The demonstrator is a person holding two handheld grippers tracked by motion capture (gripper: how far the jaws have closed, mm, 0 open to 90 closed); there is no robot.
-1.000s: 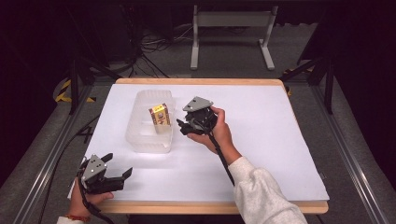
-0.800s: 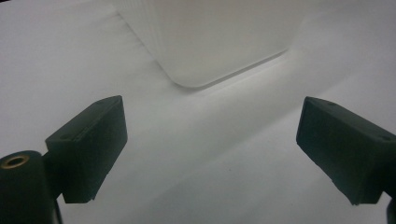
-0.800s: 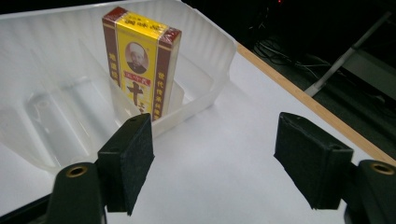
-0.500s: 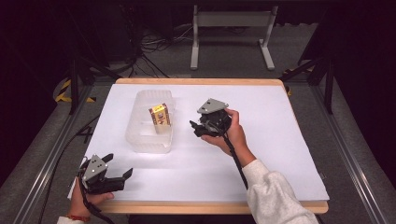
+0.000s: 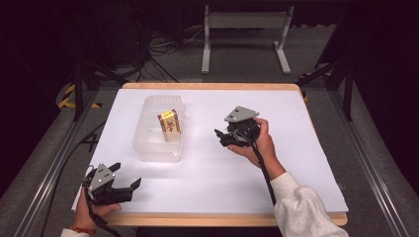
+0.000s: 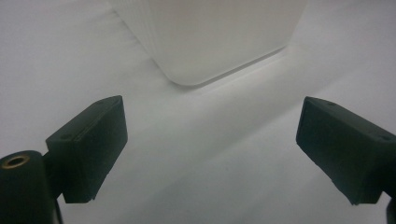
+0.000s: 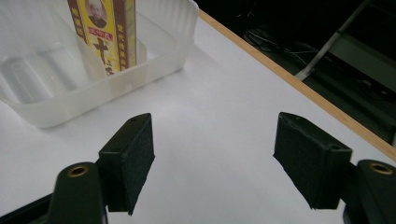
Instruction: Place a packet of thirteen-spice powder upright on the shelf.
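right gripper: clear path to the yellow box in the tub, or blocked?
Probably clear. The right gripper has its jaws open and empty, with bare white table between it and the tub. The yellow box stands upright above the rim, so coming in over the wall looks workable.

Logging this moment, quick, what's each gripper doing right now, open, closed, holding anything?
Left gripper: open, holding nothing, near the table's front left corner.
Right gripper: open, holding nothing, right of the clear tub.
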